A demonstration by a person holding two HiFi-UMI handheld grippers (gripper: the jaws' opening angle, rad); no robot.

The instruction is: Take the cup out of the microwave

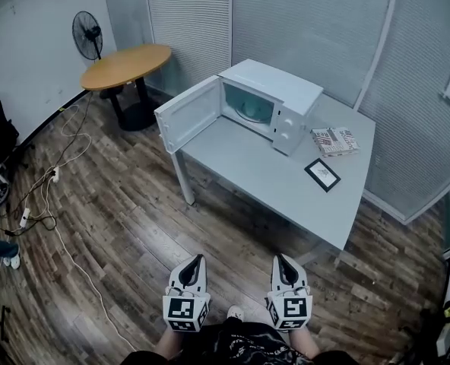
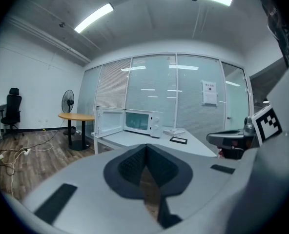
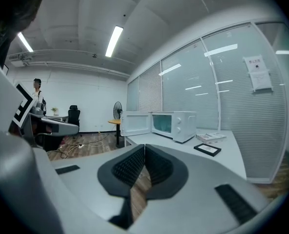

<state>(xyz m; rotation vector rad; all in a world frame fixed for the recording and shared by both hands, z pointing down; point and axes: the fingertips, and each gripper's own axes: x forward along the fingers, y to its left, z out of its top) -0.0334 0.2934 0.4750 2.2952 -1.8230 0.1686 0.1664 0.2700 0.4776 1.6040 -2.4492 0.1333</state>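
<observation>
Cup: where is it, and how does it look? (Operator)

It should be inside the white microwave [image 1: 274,97] on the grey table [image 1: 248,169]. Through the open front you see only a pale rounded form in the cavity. You cannot tell from here whether that is the cup or the turntable, and no colour or handle can be read. (Guide)

Why does the door stand so? (Operator)

The microwave door [image 1: 188,115] is swung wide to the left and bares the cavity to your reach, so no opening step seems needed. (Guide)

And the grippers? (Operator)

Your left gripper [image 1: 198,259] and right gripper [image 1: 281,258] are held low over the wood floor, well apart from the table. Each has its pads pressed together on nothing. This looks like the approach, and you would need to spread one pair before reaching in. (Guide)
</observation>
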